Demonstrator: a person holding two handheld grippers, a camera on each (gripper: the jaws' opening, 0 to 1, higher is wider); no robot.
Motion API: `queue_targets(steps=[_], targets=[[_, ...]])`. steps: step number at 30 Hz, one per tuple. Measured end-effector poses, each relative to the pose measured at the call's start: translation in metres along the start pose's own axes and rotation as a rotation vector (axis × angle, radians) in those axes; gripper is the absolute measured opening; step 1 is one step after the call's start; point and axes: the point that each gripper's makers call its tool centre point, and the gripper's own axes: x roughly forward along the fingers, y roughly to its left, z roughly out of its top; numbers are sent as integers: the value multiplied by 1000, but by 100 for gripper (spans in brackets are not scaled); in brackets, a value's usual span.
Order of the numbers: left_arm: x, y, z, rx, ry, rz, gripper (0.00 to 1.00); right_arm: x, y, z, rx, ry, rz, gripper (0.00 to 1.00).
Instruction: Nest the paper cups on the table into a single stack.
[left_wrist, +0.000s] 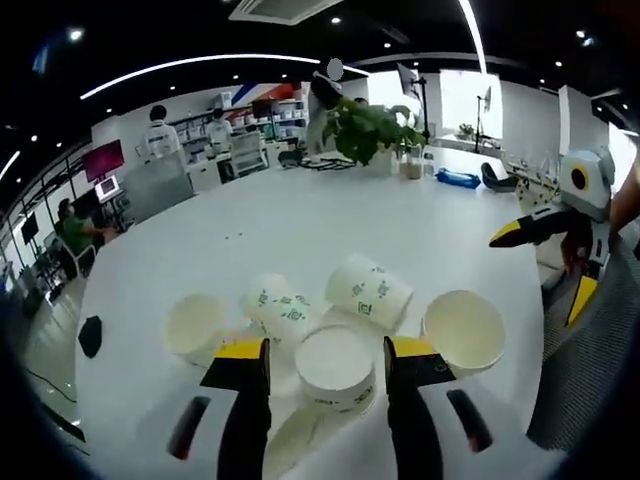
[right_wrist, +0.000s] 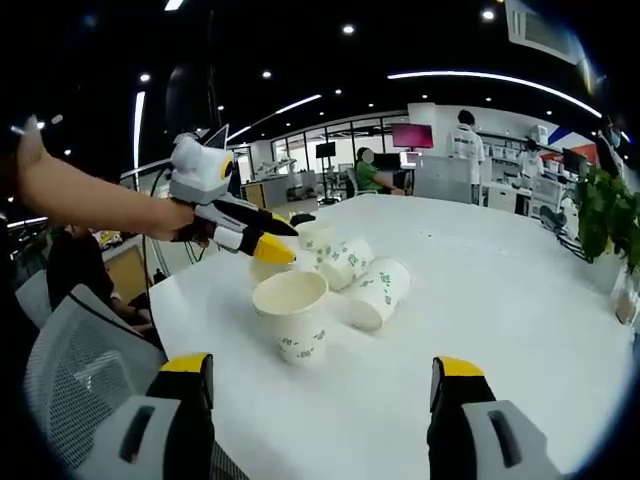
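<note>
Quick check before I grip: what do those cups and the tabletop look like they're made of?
Cups: apparently thin paper, matte off-white with green print and a rolled rim. Tabletop: smooth white, slightly glossy, likely laminate; the soft light sheen suggests it, but I can't confirm.

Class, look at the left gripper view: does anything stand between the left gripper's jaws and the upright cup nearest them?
Nothing visible does. The left gripper hangs open with the upright paper cup right between its yellow-tipped jaws; the tipped cups lie beyond it on the white table.
</note>
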Motion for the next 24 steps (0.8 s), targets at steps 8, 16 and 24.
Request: queue_targets(steps=[8, 16, 24], targets=[[16, -6, -9, 19, 55, -26, 44, 0, -1, -1, 4, 3, -5, 90], [26, -10, -16, 18, 96, -37, 41, -1, -2, -1, 11, 7, -11, 90], [25, -10, -14, 12, 97, -29, 39, 1, -4, -4, 11, 15, -8, 89]])
